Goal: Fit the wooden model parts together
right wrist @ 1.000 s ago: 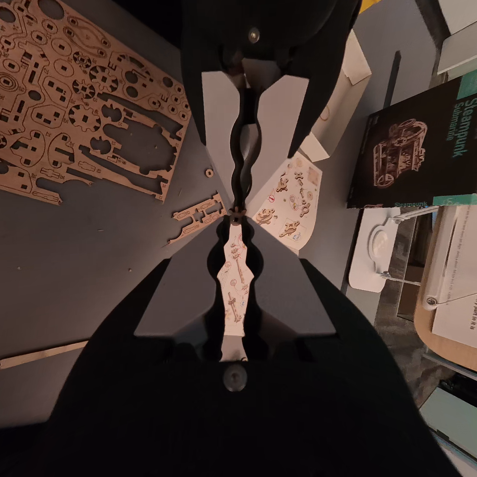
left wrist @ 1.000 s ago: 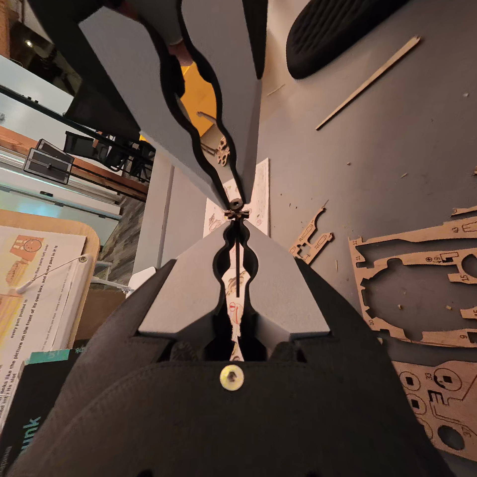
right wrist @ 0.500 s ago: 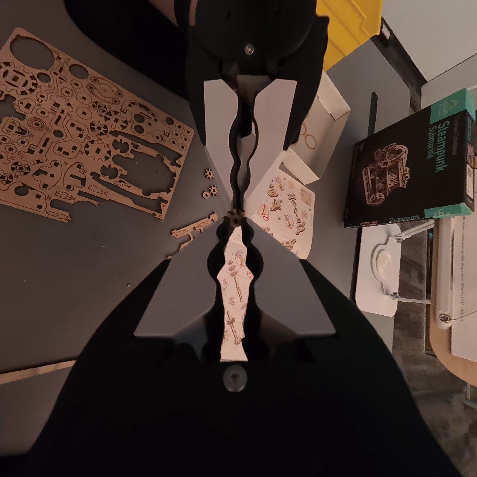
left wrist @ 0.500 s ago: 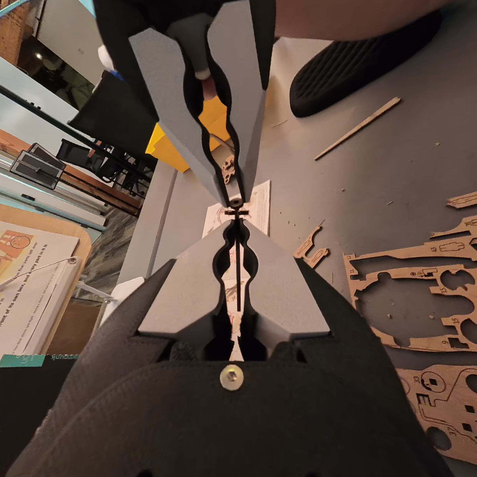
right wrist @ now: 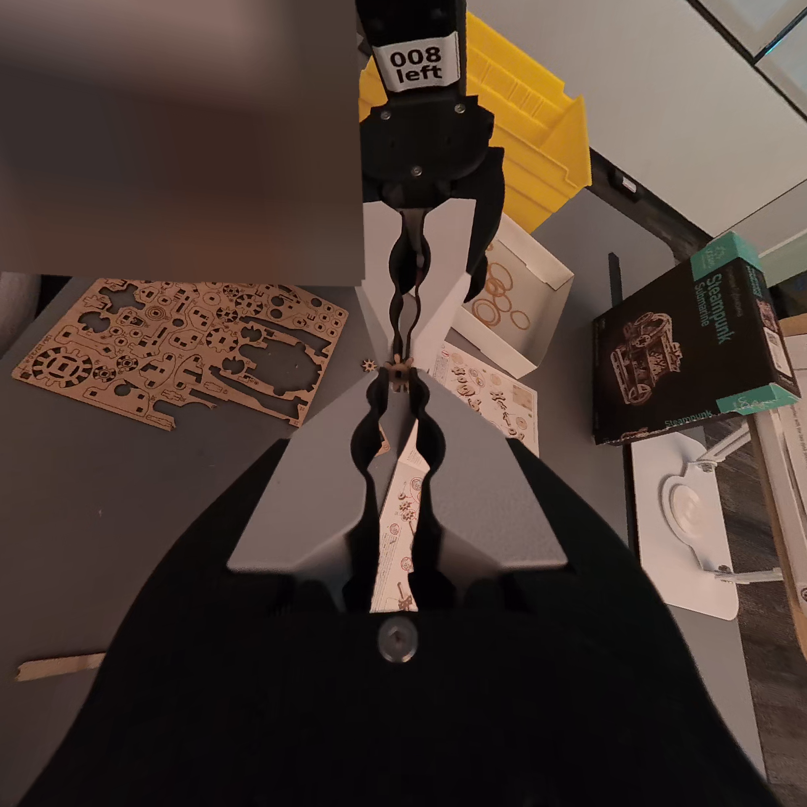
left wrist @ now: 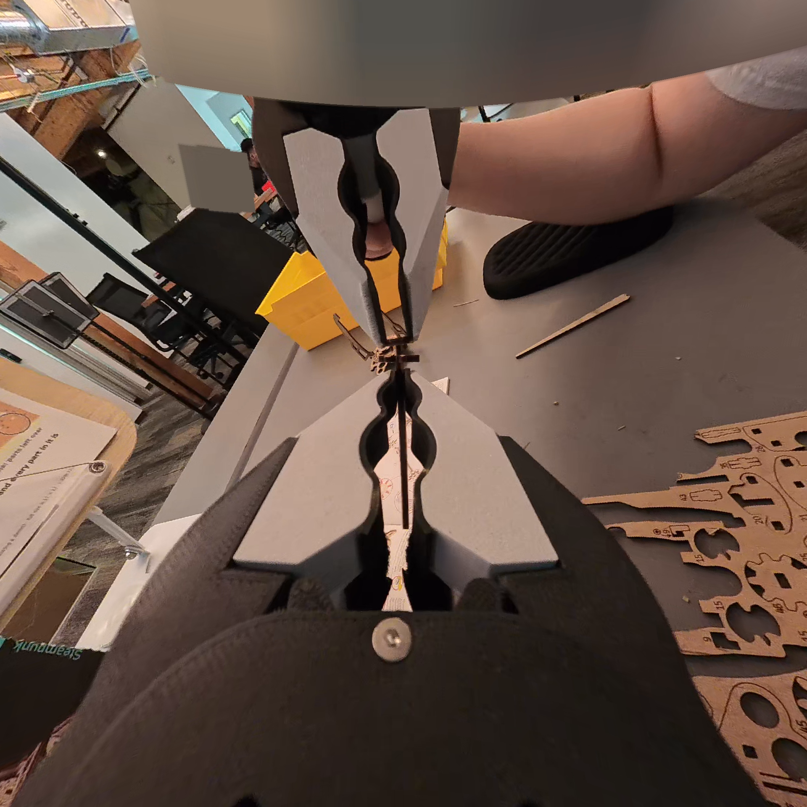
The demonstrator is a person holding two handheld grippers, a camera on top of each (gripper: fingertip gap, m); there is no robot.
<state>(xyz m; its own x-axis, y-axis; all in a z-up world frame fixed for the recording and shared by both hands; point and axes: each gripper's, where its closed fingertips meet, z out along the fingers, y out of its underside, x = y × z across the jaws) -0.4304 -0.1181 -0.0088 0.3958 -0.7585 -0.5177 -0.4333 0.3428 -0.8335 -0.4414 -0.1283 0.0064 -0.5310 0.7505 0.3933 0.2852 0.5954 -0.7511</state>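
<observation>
My left gripper [left wrist: 398, 377] is shut on a thin dark wooden axle [left wrist: 404, 458] that runs edge-on between its fingers, with a small cross piece at the tip. My right gripper [right wrist: 398, 376] is shut on a small wooden gear [right wrist: 399, 371]. The two grippers meet tip to tip above the grey table [left wrist: 611, 393]. In the left wrist view the right gripper [left wrist: 393, 336] comes from above and the gear [left wrist: 384, 361] sits against the axle's end. In the right wrist view the left gripper [right wrist: 404, 349] comes from above. Whether the gear is seated on the axle is hidden.
Punched wooden part sheets [right wrist: 174, 340] [left wrist: 742, 546] lie on the table, with a loose small gear [right wrist: 369, 366] and a wooden strip [left wrist: 572, 325]. Beyond are an instruction sheet [right wrist: 489, 393], a white tray of rubber bands [right wrist: 515, 305], a black kit box [right wrist: 685, 349], a yellow bin [left wrist: 305, 305] and a person's forearm [left wrist: 589, 157]. The grippers are tip to tip, or close to it.
Both grippers have risen from the table together and tilted, still tip to tip. Each keeps hold of its part. The yellow bin and the forearm have come into view.
</observation>
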